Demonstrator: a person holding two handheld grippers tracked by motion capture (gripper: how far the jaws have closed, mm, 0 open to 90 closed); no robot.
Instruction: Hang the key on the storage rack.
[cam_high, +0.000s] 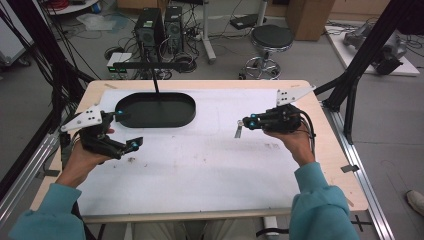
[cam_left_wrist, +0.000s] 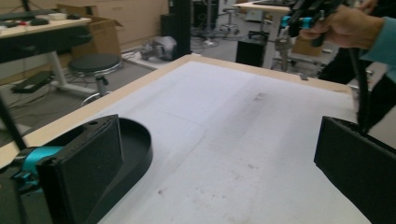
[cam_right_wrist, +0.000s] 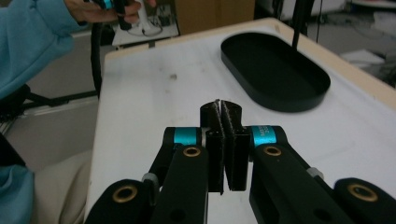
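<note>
1. The right gripper (cam_high: 246, 121) is held up over the right half of the table, jaws pointing left toward the middle. They're clamped shut on something thin and silvery. In the right gripper view you can just see a sliver of it (cam_right_wrist: 217, 103) pinched between the black pads.

2. From the high view the same thing hangs down from the jaw tips as a small flat metal piece (cam_high: 238, 131), clear of the white table cover (cam_high: 200, 165). In the left gripper view it looks like a key (cam_left_wrist: 283, 46) dangling under the right gripper, though it's too small for me to be sure.

3. The left gripper (cam_high: 127, 131) sits over the left side of the table, near the front edge of the tray. Its jaws are spread wide with nothing between them.

4. The black oval tray (cam_high: 156, 110) lies at the back left of the table, with nothing in it as far as I can see. A thin black post (cam_high: 155, 82) stands by its far rim.

5. The two grippers are well apart, and the metal piece is a good way right of the tray.
</note>
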